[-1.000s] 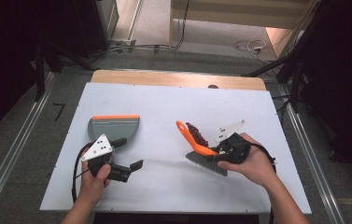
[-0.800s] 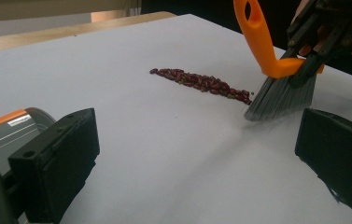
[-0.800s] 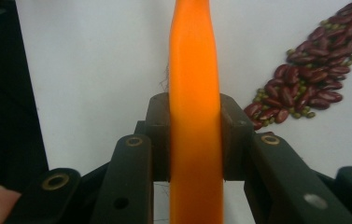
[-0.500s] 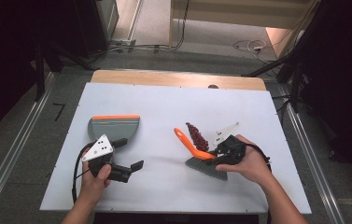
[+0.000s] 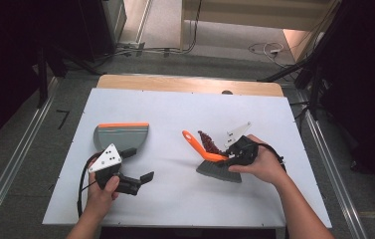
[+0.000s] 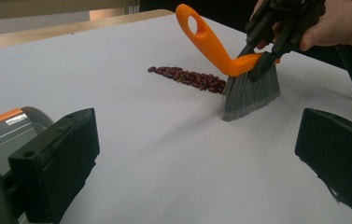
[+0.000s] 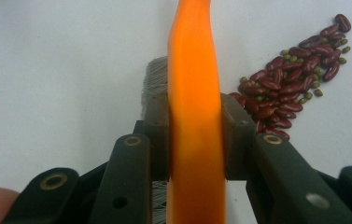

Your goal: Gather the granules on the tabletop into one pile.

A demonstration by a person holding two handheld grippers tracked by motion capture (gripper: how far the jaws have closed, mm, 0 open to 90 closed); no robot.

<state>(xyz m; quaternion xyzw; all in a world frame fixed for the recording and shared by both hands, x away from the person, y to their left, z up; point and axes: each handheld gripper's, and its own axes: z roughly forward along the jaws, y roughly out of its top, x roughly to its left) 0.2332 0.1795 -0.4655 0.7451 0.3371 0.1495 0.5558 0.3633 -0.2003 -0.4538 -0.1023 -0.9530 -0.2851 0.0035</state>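
Note:
A hand brush with an orange handle and grey bristles stands with its bristles on the white table. My right gripper is shut on the handle, its pads pressing both sides. A streak of red and small green beans lies just beyond the bristles; the beans sit right of the handle. A grey dustpan with an orange lip rests at the left. My left gripper stands open beside the dustpan, nothing between its jaws.
The white table has a wooden strip along its far edge. Metal rails run down both sides on the floor. Cables lie on the floor beyond the table.
The right hand has brought the brush down and slightly toward the table's front edge, so the bristles now rest on the table by the beans. The left hand has stayed put.

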